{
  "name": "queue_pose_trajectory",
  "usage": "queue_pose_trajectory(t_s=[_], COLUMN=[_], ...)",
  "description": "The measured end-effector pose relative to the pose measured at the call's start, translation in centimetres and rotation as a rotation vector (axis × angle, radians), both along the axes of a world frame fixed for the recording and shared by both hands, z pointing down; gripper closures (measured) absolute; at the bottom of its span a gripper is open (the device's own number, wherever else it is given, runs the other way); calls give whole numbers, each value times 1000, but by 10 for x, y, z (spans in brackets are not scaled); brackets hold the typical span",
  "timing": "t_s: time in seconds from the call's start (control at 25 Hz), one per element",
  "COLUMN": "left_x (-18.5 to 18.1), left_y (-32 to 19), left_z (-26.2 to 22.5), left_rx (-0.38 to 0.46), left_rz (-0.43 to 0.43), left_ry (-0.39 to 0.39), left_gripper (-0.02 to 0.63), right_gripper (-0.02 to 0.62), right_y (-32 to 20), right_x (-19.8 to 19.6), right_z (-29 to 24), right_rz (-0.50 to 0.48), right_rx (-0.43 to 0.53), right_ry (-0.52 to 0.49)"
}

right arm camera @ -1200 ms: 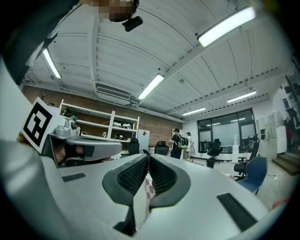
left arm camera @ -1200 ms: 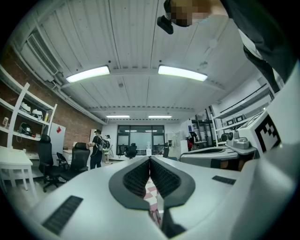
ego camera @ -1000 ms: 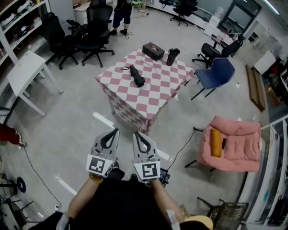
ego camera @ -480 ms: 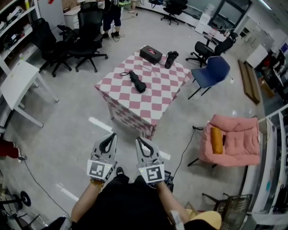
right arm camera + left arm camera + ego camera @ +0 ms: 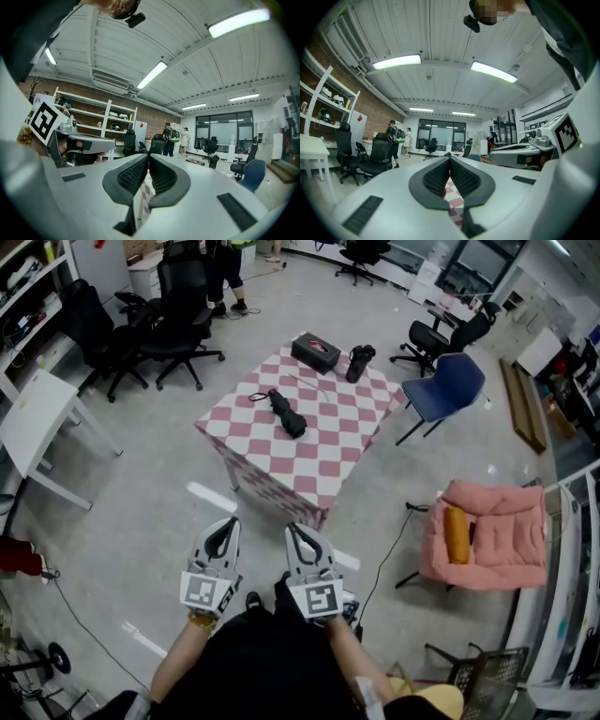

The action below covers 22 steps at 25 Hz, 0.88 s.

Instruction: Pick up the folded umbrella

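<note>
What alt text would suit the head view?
The left gripper and right gripper, both shut, hover above grey floor, short of a pink-checked table bearing a folded umbrella, a box and a flask.

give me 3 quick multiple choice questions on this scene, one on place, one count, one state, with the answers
1. Where does the black folded umbrella lie?
A) on the pink-and-white checked table
B) on the floor
C) on a shelf

2. How many things lie on that table?
A) one
B) three
C) five

3. How do the jaws of the left gripper and the right gripper stand?
A) both shut, nothing between them
B) both wide open
C) shut on the umbrella

Answers:
1. A: the umbrella rests on the checked cloth.
2. B: the umbrella, a black rectangular box and a dark bottle.
3. A: in each gripper view the tips meet with nothing between, well short of the table.
</note>
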<state>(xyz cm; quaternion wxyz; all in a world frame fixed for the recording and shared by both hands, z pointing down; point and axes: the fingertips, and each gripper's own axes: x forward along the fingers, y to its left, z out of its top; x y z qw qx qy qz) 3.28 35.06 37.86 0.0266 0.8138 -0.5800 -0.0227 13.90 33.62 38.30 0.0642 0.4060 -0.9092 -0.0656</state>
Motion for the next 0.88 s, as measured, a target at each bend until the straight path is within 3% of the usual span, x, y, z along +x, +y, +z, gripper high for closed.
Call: queue_pose_trajectory(t_s=[0.52,0.88], left_x=[40,36], left_y=[-100,-152], left_z=[4,1], left_rx=[-44,-34], left_rz=[-32,-61], left_ry=[-44,-56], left_gripper=[592,592], right_gripper=[577,577], right_y=[-105,-158], right_x=[40,41], right_z=[5,16], right_rz=[-45,-58], right_rx=[-31,-45], right_ry=[-22,-19])
